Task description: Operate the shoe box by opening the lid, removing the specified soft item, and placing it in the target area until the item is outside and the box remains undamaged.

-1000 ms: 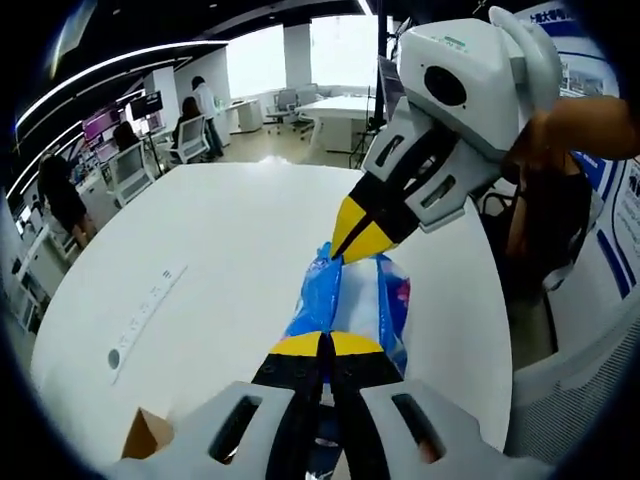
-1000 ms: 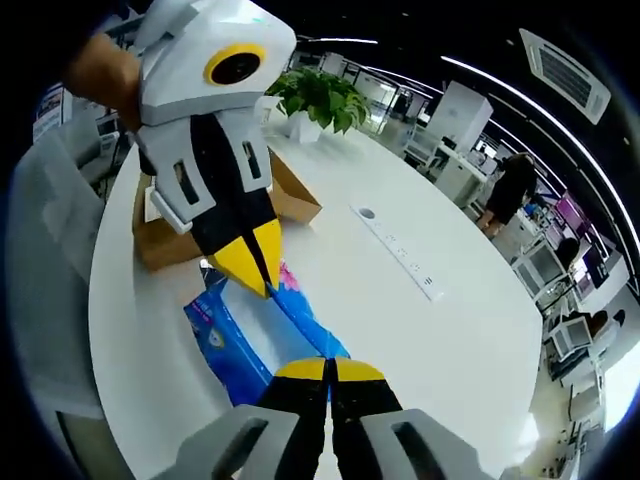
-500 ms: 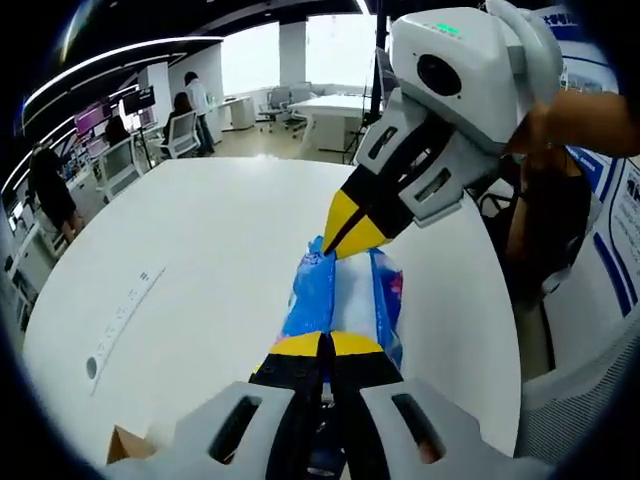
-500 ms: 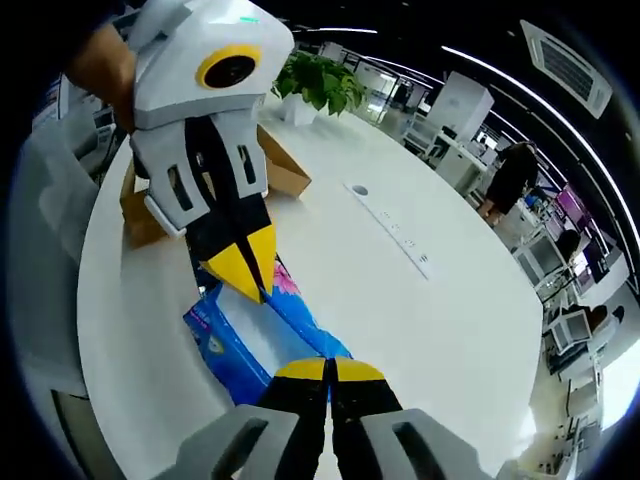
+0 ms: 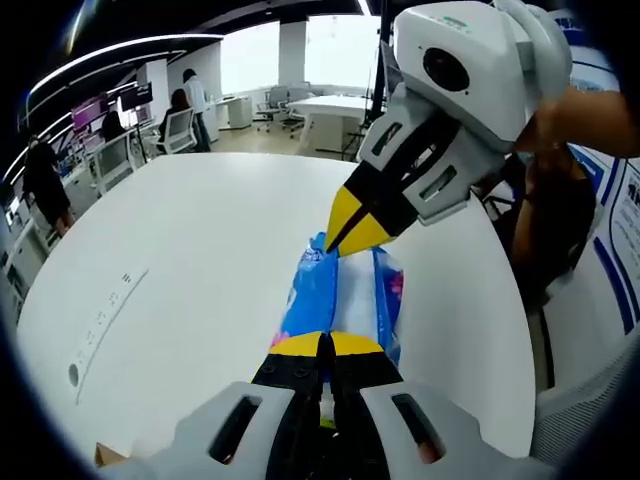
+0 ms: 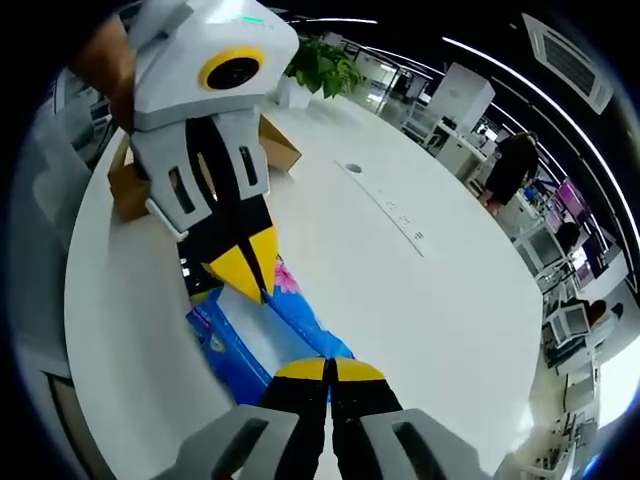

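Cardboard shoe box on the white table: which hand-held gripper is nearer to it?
Left. The left hand-held gripper, shut on the blue pack's end nearest the shoe box, reaches out over the box. The right hand-held gripper clamps the pack's opposite end, farther away.

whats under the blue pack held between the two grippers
Bare white table shows around the blue pack. Whether it rests on the table or hangs above cannot be told; the spot beneath is covered.
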